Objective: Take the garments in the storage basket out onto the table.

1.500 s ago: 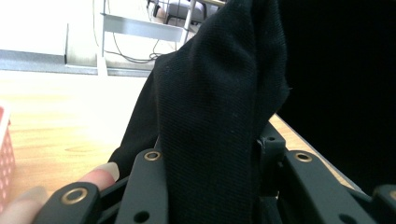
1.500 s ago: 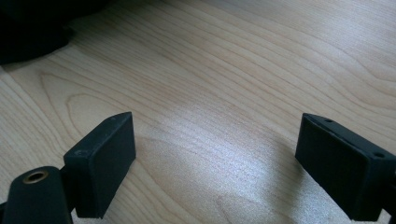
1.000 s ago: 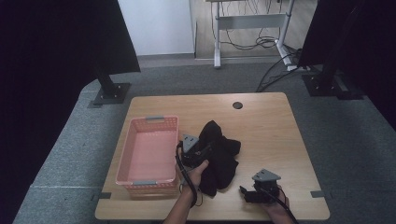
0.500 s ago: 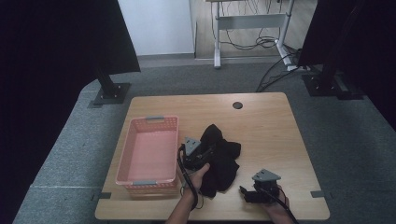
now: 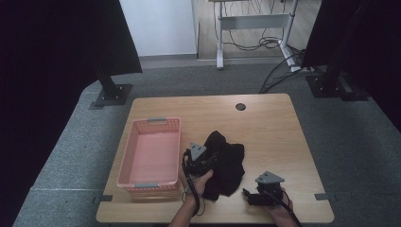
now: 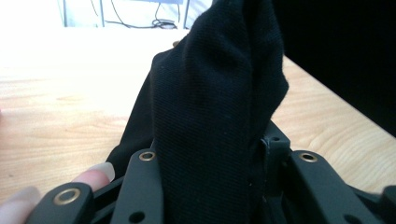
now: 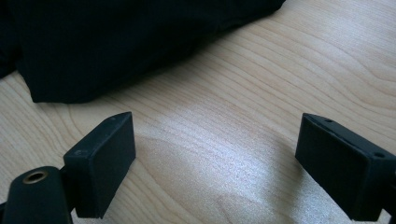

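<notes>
The left tool (image 5: 204,160) sits at the near centre of the bench (image 5: 274,123), just right of the basket (image 5: 151,156). In the left gripper view a fold of the black cloth (image 6: 219,107) stands upright between its jaws and fills the gap. The jaws are close together and have just been opening slightly, with the cloth between them and both jaw faces against the fabric. A fingertip (image 6: 95,175) of the left hand (image 5: 201,182) shows at the lower left of that view, beside the left jaw.

In the high view the cloth (image 5: 227,165) lies bunched on the bench, right of the basket and not inside it. Its left part is raised at the left tool; the rest spreads toward the bench's near edge.

The right tool (image 5: 248,196) rests low at the near right of the bench, just beside the cloth's near right edge. In the right gripper view (image 7: 215,154) its jaws stand wide apart over bare wood with nothing between them. The cloth (image 7: 116,42) lies ahead of them, apart from both jaws.

The basket is pink and stands at the bench's left.
</notes>
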Demonstrator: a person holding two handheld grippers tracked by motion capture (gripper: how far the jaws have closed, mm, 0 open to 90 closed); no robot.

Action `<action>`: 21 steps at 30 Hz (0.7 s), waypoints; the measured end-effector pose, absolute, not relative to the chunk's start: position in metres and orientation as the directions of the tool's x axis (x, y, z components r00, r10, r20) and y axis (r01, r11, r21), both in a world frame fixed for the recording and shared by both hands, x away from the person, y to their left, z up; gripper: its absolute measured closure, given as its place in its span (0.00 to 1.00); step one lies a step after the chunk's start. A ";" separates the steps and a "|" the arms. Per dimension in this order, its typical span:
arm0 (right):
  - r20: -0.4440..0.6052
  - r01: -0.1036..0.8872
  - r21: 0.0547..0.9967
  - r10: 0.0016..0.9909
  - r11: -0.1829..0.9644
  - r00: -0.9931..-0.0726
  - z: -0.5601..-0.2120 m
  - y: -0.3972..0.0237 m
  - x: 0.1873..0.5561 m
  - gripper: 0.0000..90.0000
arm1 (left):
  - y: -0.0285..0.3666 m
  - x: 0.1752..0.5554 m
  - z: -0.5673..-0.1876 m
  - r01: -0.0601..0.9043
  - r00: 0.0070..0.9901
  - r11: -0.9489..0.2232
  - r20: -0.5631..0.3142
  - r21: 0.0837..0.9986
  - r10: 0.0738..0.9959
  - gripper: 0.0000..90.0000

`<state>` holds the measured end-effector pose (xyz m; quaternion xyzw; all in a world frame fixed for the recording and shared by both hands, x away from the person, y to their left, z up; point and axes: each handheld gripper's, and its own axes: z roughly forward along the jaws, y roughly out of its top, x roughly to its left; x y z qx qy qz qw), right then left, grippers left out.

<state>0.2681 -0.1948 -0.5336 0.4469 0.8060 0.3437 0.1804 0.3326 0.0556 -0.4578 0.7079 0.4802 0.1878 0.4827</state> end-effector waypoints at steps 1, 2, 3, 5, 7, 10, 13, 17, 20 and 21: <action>0.016 0.596 0.715 0.844 0.365 -0.536 -0.534 -0.195 0.268 0.13 | 0.056 0.333 -0.458 0.501 0.473 -0.084 -0.191 0.861 0.860 0.69; 0.014 0.595 0.716 0.844 0.366 -0.536 -0.534 -0.195 0.268 0.13 | 0.056 0.333 -0.458 0.504 0.475 -0.087 -0.191 0.860 0.859 0.68; 0.014 0.595 0.716 0.844 0.366 -0.536 -0.534 -0.195 0.268 0.13 | 0.056 0.333 -0.458 0.506 0.478 -0.092 -0.189 0.858 0.858 0.68; 0.015 0.595 0.716 0.844 0.365 -0.536 -0.534 -0.195 0.268 0.13 | 0.056 0.333 -0.458 0.510 0.484 -0.110 -0.179 0.853 0.857 0.67; 0.015 0.596 0.716 0.844 0.365 -0.536 -0.534 -0.195 0.268 0.13 | 0.056 0.334 -0.459 0.513 0.484 -0.111 -0.181 0.851 0.856 0.66; 0.016 0.596 0.715 0.845 0.365 -0.535 -0.534 -0.195 0.268 0.13 | 0.057 0.334 -0.461 0.522 0.486 -0.115 -0.184 0.845 0.854 0.64; 0.016 0.596 0.715 0.845 0.364 -0.535 -0.534 -0.195 0.268 0.13 | 0.057 0.334 -0.461 0.526 0.491 -0.128 -0.177 0.841 0.853 0.62; 0.016 0.597 0.715 0.844 0.364 -0.535 -0.534 -0.195 0.268 0.13 | 0.057 0.334 -0.462 0.524 0.494 -0.132 -0.174 0.841 0.852 0.62; 0.017 0.597 0.715 0.844 0.364 -0.536 -0.534 -0.195 0.268 0.13 | 0.057 0.334 -0.463 0.524 0.496 -0.133 -0.174 0.841 0.851 0.62; 0.017 0.597 0.715 0.844 0.364 -0.535 -0.534 -0.195 0.268 0.13 | 0.057 0.334 -0.463 0.524 0.498 -0.136 -0.174 0.841 0.849 0.61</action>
